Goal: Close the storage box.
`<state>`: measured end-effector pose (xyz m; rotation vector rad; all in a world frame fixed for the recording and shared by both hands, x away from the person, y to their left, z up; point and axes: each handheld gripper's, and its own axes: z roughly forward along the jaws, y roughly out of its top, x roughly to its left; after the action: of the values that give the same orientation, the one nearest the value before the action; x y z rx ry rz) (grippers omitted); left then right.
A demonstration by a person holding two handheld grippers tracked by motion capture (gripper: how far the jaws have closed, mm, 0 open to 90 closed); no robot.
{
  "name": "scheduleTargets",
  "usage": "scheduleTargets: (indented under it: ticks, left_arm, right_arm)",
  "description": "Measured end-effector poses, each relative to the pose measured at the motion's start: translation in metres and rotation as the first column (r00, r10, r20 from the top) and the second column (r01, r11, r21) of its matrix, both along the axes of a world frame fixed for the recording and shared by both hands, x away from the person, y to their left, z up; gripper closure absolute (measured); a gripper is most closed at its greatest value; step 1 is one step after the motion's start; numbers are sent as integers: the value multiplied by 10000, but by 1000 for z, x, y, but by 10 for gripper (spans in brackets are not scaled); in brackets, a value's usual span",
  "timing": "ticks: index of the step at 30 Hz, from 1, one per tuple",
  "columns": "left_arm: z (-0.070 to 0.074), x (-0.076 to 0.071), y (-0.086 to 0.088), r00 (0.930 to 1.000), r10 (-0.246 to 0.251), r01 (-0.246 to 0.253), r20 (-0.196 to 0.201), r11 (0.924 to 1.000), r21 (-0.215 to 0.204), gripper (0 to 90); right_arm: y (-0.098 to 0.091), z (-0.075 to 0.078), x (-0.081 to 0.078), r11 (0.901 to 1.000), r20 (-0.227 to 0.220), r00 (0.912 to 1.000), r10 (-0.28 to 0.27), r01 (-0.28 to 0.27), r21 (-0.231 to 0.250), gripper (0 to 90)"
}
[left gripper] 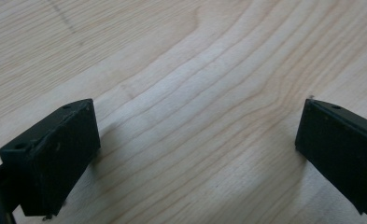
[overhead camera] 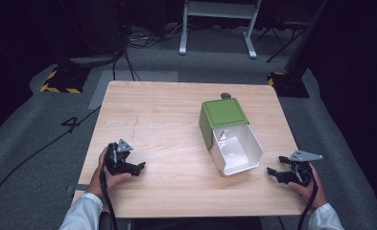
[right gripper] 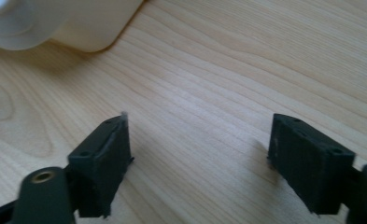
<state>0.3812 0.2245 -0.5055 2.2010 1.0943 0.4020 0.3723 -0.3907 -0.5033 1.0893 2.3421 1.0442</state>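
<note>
- Left tool [overhead camera: 139, 167] rests low on the bench [overhead camera: 167, 129] at its near left; jaws wide apart, holding nothing.
- Right tool [overhead camera: 273, 171] sits at the near right edge, jaws equally spread and empty.
- White bin with green lid [overhead camera: 229, 136] lies tipped, mouth facing the near edge, long axis running near-to-far; the right tool is nearer.
- Open bench left of the bin.

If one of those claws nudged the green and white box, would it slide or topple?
Probably slide: the box lies low and broad on the smooth wooden table. It looks like thin, stiff plastic with an open, hollow white part, so likely light. A round grey thing behind could block it.
</note>
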Motion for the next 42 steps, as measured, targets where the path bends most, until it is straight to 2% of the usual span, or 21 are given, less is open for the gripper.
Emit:
scheduleTargets:
  ticks: [4,7,11,14,15,16,17,18,22,23,25,29,36,37,38,41,42]
  left_arm:
    - [0,3,-11,10000,-76,76,7,10000,22,1]
    - [0,3,-18,9999,-141,141,-25,9999,-28,1]
    - [0,5,-23,9995,-326,326,-23,9995,-5,1]
    - [0,4,-23,9995,-327,327,-21,9995,24,1]
    - [0,4,-23,9995,-327,327,-21,9995,24,2]
    - [0,4,-23,9995,-316,316,-17,9995,8,2]
    - [0,4,-23,9995,-316,316,-17,9995,8,2]
    - [0,4,-23,9995,-327,328,-17,9995,26,2]
    - [0,4,-23,9994,-332,332,-37,9994,1,2]
    - [0,4,-23,9994,-339,340,-37,9994,6,2]
    - [0,4,-23,9994,-333,333,-30,9994,5,2]
    - [0,4,-23,9994,-337,337,-38,9994,5,2]
    - [0,4,-23,9994,-338,338,-36,9994,7,2]
    - [0,4,-23,9994,-338,338,-36,9994,7,2]
    - [0,4,-23,9994,-332,332,-27,9994,3,2]
    - [0,4,-23,9992,-393,393,-17,9992,0,2]
    - [0,4,-23,9992,-393,393,-17,9992,0,2]
  right_arm:
    - [-1,1,-2,9994,196,9992,334,-336,103,248]
    - [-4,4,-3,9964,265,9977,631,-645,543,272]
    - [0,12,-8,9925,278,9948,983,-1000,706,306]
    - [9,26,-15,9887,434,9895,1378,-1401,539,316]
    - [9,26,-15,9887,434,9895,1378,-1401,539,316]
    - [15,35,-19,9854,587,9857,1576,-1609,561,320]
    - [15,35,-19,9854,587,9857,1576,-1609,561,320]
    - [20,42,-22,9801,658,9816,1792,-1839,745,327]
    - [30,46,-24,9753,594,9766,2065,-2103,677,334]
    - [37,48,-26,9713,601,9714,2297,-2327,491,345]
    - [39,49,-27,9697,616,9697,2366,-2396,474,348]
    - [55,57,-34,9552,654,9557,2871,-2908,556,402]
    - [90,63,-34,9222,652,9203,3859,-3867,4,476]
    - [90,63,-34,9222,652,9203,3859,-3867,4,476]
    - [100,62,-31,9094,503,9082,4155,-4158,-46,495]
    - [114,56,-24,8940,188,8939,4479,-4476,-202,500]
    - [114,56,-24,8940,188,8939,4479,-4476,-202,500]
